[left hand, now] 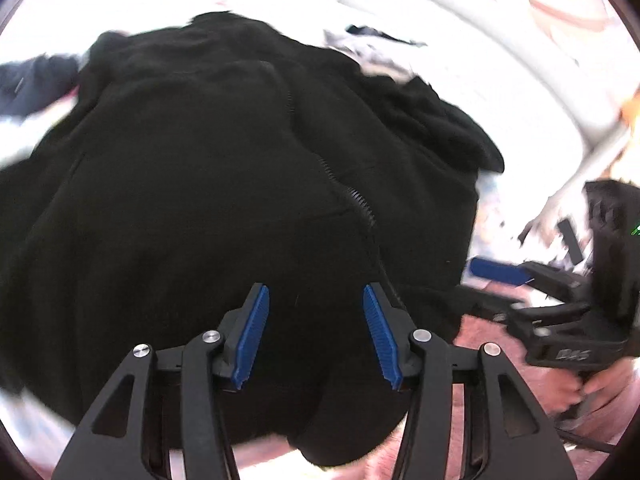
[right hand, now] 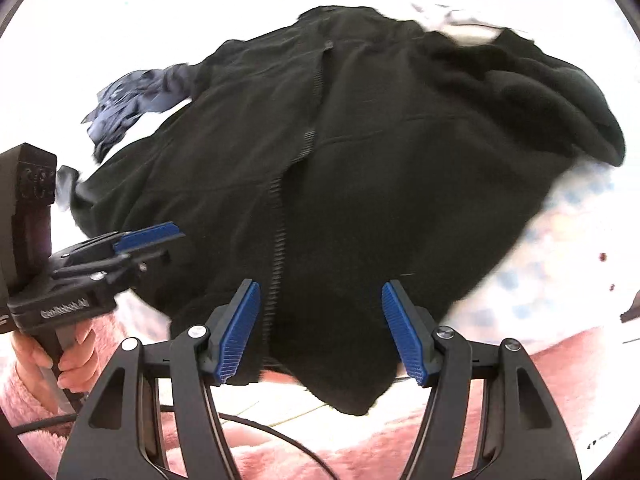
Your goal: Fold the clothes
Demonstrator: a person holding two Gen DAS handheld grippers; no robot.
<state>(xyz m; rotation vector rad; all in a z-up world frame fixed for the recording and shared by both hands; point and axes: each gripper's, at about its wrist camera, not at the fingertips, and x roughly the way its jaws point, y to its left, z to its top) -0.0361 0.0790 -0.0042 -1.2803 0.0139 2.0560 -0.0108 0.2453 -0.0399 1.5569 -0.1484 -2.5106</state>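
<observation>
Left wrist view: black zip-up jacket (left hand: 224,184) fills most of the frame, spread front-up on a white, overexposed surface (left hand: 460,64). Its zipper (left hand: 356,200) runs down the middle toward the lower hem, which hangs over the near edge. Left gripper (left hand: 316,294) sits over the hem area, jaws apart with a clear gap between the blue pads (left hand: 252,336) — nothing pinched, only the dark fabric seen behind them. Whether the pads touch the cloth, cannot tell. At right, the right gripper (left hand: 496,271) shows side-on and blurred, held by a hand (left hand: 576,390), near the jacket's right edge. Dark blue cloth (left hand: 28,76) at the far left, blurred.

Right wrist view: same jacket (right hand: 400,168), zipper (right hand: 280,216) running up to the collar end at the top; a bunched sleeve or hood lies on the right side — cannot tell which. Right gripper (right hand: 320,290) is over the hem just right of the zipper, jaws wide, nothing between the pads (right hand: 404,332). Left gripper (right hand: 160,234) comes in from the left, held by a hand (right hand: 72,364) in a pink fluffy sleeve (right hand: 24,392), its tip over the jacket's left edge. Crumpled blue-grey cloth (right hand: 136,92) lies beside the jacket's upper left. Pink fluffy fabric (right hand: 540,392) and a black cable (right hand: 280,436) along the bottom.
</observation>
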